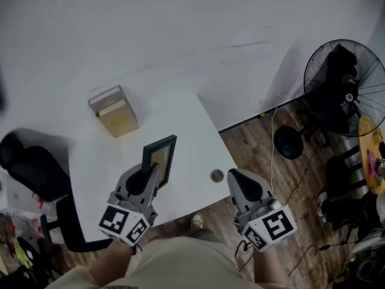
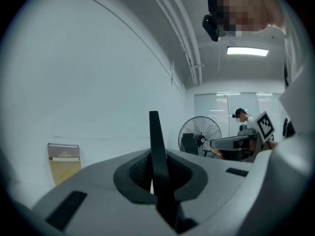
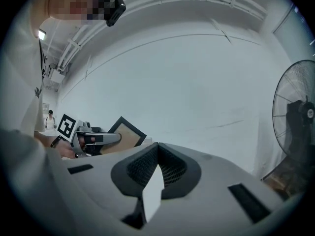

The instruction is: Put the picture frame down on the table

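The picture frame (image 1: 161,158) has a black rim and a tan inside. It stands tilted over the white table (image 1: 192,131), and I cannot tell whether it touches the top. My left gripper (image 1: 151,172) is shut on the frame's lower edge. In the left gripper view the frame's black edge (image 2: 156,151) rises upright out of the closed jaws. My right gripper (image 1: 233,174) hovers at the table's front right corner, shut and holding nothing. The right gripper view shows the frame (image 3: 125,132) at the left, with the left gripper (image 3: 93,139) on it.
A tan box (image 1: 114,110) lies at the table's back left. A small round thing (image 1: 216,175) sits near the front right edge. A black chair (image 1: 30,167) stands at the left. On the wooden floor at the right stands a fan (image 1: 346,86) among cables.
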The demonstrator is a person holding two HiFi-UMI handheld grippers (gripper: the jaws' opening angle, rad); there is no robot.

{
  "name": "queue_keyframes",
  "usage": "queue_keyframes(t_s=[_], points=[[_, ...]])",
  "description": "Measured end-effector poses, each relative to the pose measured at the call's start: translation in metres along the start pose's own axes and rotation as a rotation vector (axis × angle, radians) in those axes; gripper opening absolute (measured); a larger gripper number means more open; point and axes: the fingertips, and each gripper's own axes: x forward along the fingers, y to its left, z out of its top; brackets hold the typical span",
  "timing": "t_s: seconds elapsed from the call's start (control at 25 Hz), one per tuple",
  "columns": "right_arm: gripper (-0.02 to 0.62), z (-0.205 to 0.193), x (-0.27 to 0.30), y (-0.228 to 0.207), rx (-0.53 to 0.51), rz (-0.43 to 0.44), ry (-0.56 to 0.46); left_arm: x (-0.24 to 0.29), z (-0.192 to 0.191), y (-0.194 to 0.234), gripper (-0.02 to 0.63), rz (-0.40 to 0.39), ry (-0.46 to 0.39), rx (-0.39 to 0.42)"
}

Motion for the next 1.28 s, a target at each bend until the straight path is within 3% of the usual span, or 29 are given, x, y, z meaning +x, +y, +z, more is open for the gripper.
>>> queue_keyframes(t_s=[0.4,0.72,1.28], points=[[0.023,-0.010,0.052,-0.048,0.036,0.096,0.033,0.039,-0.008,0.027,0.041,0.109,0.020,-0.071],[0.023,-0.009,0.081,-0.022,0.041,0.168,0.048,0.021,-0.006,0.051,0.041,0.158,0.003,-0.101],[0.023,-0.002,0.098,0.010,0.038,0.172,0.055,0.002,0.005,0.074,0.041,0.132,-0.013,-0.132]])
